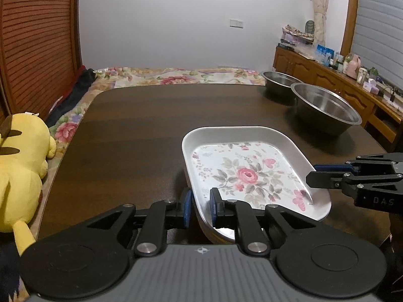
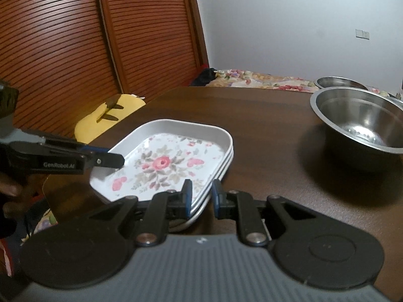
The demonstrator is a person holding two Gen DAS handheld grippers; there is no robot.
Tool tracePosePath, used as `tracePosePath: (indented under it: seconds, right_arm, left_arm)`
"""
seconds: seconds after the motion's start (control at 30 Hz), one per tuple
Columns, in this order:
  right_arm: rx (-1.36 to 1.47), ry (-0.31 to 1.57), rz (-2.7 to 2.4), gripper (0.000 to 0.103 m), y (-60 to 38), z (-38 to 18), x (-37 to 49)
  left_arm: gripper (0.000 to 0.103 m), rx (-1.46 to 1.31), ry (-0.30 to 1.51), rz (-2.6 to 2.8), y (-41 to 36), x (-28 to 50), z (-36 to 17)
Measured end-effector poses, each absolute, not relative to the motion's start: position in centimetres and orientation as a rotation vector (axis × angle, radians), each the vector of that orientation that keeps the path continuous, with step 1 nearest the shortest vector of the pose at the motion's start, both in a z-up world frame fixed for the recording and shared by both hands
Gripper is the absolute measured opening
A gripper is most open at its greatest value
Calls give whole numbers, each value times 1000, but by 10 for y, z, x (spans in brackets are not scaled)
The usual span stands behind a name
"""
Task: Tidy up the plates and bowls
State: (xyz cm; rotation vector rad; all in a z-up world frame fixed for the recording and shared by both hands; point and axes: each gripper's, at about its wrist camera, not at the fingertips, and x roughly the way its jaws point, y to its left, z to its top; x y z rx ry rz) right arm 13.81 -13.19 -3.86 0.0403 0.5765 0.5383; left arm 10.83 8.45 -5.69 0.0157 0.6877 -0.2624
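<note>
Right now the stack of floral plates (image 1: 254, 173) sits on the dark wooden table (image 1: 141, 125), with both grippers straddling its rim at opposite edges. The left gripper (image 1: 200, 207) is narrowly parted around the near-left edge, one pad inside, one outside; whether they press the rim, I cannot tell. Likewise the right gripper (image 2: 201, 196) brackets the stack's corner with a small gap. The plates' long axis runs away from the left camera, toward two steel bowls (image 1: 325, 108). "GenRobot.AI" and "DAS" are printed on the grippers.
</note>
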Motion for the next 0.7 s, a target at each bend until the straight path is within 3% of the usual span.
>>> tracePosePath:
  seconds: [0.7]
  right_arm:
    - [53,397,408,18,-200,6,149]
  left_arm:
    - [24,17,528,-338,43,153,14]
